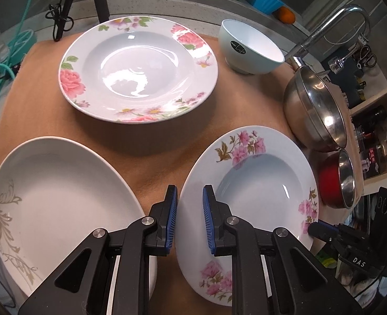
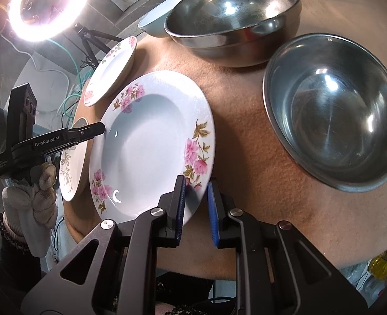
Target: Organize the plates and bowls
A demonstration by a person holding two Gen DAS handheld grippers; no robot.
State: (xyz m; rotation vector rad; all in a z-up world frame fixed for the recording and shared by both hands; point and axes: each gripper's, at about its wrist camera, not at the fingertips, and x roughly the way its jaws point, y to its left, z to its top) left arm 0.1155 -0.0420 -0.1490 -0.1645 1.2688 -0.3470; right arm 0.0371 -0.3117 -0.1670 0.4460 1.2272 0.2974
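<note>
A deep white plate with pink flowers (image 1: 259,183) (image 2: 146,144) lies on the tan cloth. My left gripper (image 1: 190,189) is shut on its left rim, one blue pad on each face. From the right wrist camera that same left gripper (image 2: 101,128) shows as a black tip on the plate's far rim. My right gripper (image 2: 196,181) is shut on the opposite rim, and its black tip (image 1: 311,229) shows in the left wrist view. Around it are a larger floral plate (image 1: 138,71) (image 2: 109,73) and a white oval plate with a gold pattern (image 1: 62,197) (image 2: 72,173).
A pale blue bowl (image 1: 251,50), a big steel bowl (image 1: 314,110) (image 2: 232,18) and a red-sided steel bowl (image 1: 338,181) (image 2: 332,113) stand along the right. A faucet (image 1: 338,23), shelf jars (image 1: 377,141), cables (image 1: 9,65), a ring light (image 2: 43,8) and a gloved hand (image 2: 35,191) surround the cloth.
</note>
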